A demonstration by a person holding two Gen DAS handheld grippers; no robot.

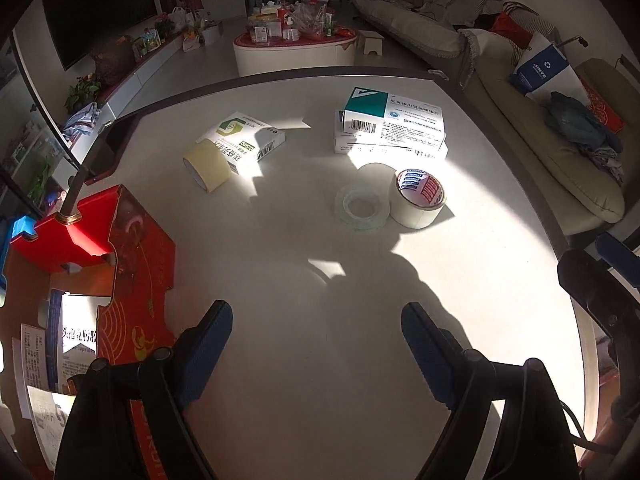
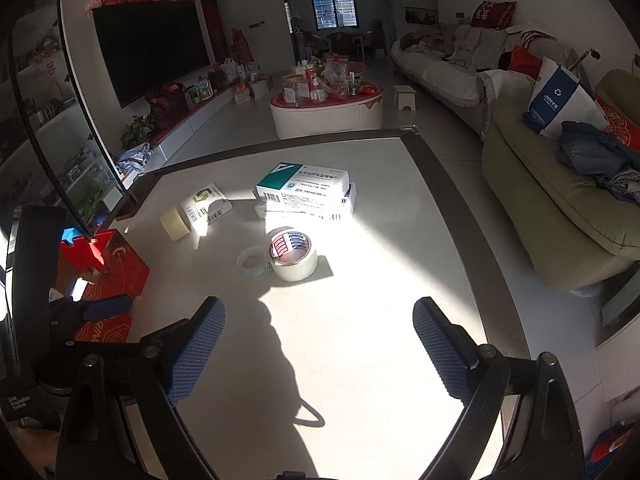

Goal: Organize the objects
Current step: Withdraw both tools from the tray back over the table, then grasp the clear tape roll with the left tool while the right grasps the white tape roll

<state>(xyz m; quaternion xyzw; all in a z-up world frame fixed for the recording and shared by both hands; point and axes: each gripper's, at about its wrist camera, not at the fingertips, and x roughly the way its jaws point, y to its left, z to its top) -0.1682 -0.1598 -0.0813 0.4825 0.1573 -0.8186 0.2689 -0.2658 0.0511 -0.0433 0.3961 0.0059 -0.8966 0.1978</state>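
On the white table [image 1: 280,280] lie a beige tape roll [image 1: 208,165], a green-and-white medicine box [image 1: 248,136], a stack of teal-and-white medicine boxes [image 1: 390,126], a clear tape roll [image 1: 362,206] and a white tape roll with a red-and-blue label [image 1: 418,198]. A red gift box [image 1: 100,264] stands open at the left with medicine boxes inside. My left gripper [image 1: 316,336] is open and empty over the near table. My right gripper [image 2: 318,336] is open and empty, short of the white tape roll [image 2: 294,258] and the stacked boxes [image 2: 306,192].
The red box [image 2: 104,268] also shows at the left in the right wrist view. A green sofa [image 2: 560,216] stands right of the table. A cluttered coffee table [image 2: 326,100], a TV [image 2: 148,48] and a glass cabinet [image 2: 48,120] lie beyond.
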